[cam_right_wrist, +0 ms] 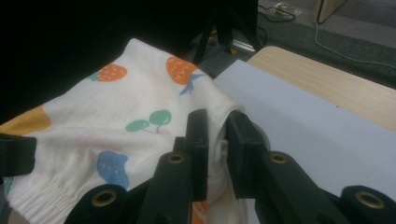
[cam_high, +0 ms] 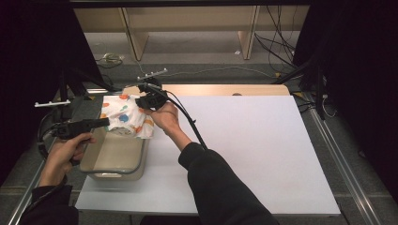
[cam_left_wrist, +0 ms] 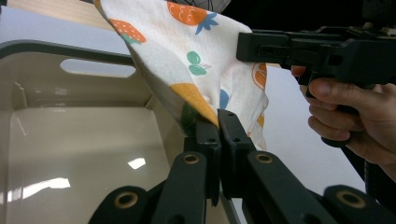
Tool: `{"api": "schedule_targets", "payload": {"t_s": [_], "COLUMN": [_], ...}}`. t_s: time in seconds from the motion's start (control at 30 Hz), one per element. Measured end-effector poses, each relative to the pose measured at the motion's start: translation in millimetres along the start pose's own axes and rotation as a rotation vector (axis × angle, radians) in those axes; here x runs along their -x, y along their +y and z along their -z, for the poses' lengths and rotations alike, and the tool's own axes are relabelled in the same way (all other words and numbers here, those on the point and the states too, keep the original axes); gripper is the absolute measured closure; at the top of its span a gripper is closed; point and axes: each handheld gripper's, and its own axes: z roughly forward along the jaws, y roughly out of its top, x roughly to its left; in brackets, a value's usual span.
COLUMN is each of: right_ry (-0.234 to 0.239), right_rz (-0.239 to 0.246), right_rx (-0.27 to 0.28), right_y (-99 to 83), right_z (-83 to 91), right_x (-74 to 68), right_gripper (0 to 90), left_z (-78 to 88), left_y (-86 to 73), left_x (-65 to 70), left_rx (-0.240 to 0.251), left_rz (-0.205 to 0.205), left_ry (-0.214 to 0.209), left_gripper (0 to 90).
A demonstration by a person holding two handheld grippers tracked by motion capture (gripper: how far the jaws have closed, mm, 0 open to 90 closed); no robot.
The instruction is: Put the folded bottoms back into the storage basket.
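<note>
The fruit-print garment (cam_high: 126, 116) is pinched by the left gripper (cam_left_wrist: 218, 122) and right gripper (cam_right_wrist: 215, 140), held above the tub's (cam_high: 112, 168) 12 o'clock rim; lowering in probably remains.

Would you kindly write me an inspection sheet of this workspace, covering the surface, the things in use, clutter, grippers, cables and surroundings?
Surface: a white sheet covers a wooden table whose far edge shows bare.
Job's things: a white fruit-print cloth held up over the far end of a beige bin at the sheet's left edge; the bin's inside looks bare.
Clutter: nothing seen.
Grippers: the left gripper is shut on one edge of the cloth; the right gripper is closed on another fold of it.
Cables: one trails from the right gripper along the forearm; more lie on the floor beyond the table.
Surroundings: wooden furniture legs behind, dark curtains at both sides.
</note>
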Motion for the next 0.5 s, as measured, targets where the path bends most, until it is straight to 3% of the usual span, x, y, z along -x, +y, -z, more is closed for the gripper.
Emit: {"api": "schedule_targets", "payload": {"t_s": [0.5], "right_ry": [0.011], "right_rz": [0.002], "right_rx": [-0.008], "right_y": [0.0], "right_z": [-12.9], "right_x": [-12.5], "right_gripper": [80.3], "left_z": [11.4], "left_y": [-0.4], "left_x": [-11.3], "left_rx": [-0.001], "left_rz": [0.017], "left_ry": [0.021], "left_gripper": [88.1]}}
